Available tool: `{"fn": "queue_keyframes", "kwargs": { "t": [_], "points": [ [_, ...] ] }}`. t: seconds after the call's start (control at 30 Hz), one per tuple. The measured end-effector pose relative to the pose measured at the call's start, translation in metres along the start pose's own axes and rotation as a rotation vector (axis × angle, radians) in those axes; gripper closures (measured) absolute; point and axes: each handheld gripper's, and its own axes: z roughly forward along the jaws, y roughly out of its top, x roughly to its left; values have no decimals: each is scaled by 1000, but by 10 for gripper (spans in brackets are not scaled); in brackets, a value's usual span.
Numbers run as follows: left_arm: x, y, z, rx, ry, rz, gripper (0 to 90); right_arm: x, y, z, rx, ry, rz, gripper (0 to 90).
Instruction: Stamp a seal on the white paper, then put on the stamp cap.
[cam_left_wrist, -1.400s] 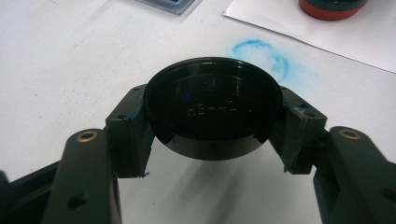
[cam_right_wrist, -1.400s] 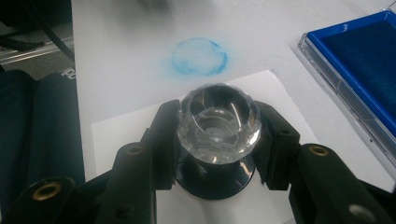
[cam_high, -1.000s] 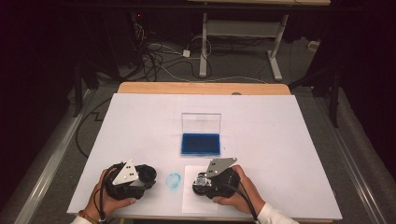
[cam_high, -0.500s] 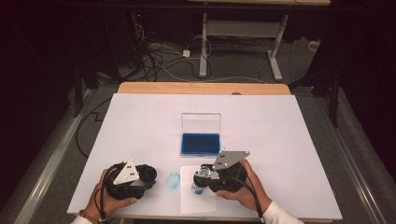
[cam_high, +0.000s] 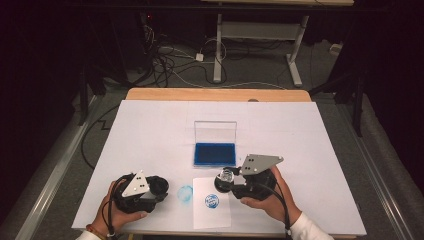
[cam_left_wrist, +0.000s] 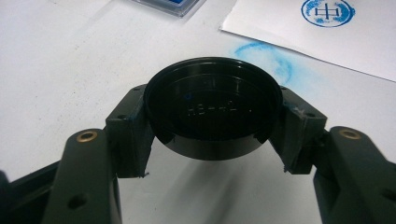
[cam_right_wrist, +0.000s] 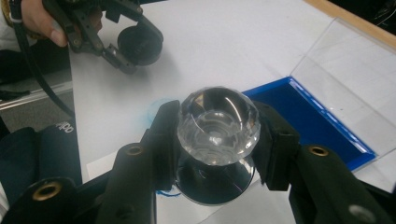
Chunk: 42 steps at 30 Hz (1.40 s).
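The stamp is clamped by its clear knob in the right gripper, held just above the paper near the desk's front edge, print done. Its black cap is pinched in the left gripper, probably kept ready for recapping.

Black fingers — brass-coloured screws, grey plates, seemingly white sleeves.

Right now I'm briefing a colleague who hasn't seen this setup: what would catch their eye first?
The bright blue ink pad, lid open, at the table's middle. Then the round blue stamp print on the white paper at the near edge, with a fainter blue smudge beside it. The right tongs grip a clear faceted stamp; the left tongs grip a black round cap.
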Motion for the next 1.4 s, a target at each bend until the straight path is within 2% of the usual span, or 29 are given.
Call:
{"fn": "queue_keyframes", "kwargs": {
  "t": [0.27,0.5,0.97,1.1,1.2,1.33,1.4],
  "points": [
    [1,-1,1,5,2,3,365,-7,1,-11,-19,-26,1,569],
    [-3,0,3,2,-12,3,365,-13,1,-19,-29,-43,10,569],
    [-20,27,28,-18,-101,47,365,-15,6,-25,-51,-52,9,569],
    [-23,35,34,-31,-115,52,365,-13,5,-24,-59,-56,10,569],
    [-26,40,40,-37,-137,48,365,-10,7,-25,-76,-49,17,569],
    [-33,46,44,-51,-152,66,365,-6,10,-24,-90,-38,12,569],
    [-36,49,46,-56,-167,68,365,-3,11,-22,-97,-17,15,569]
  ]
}}
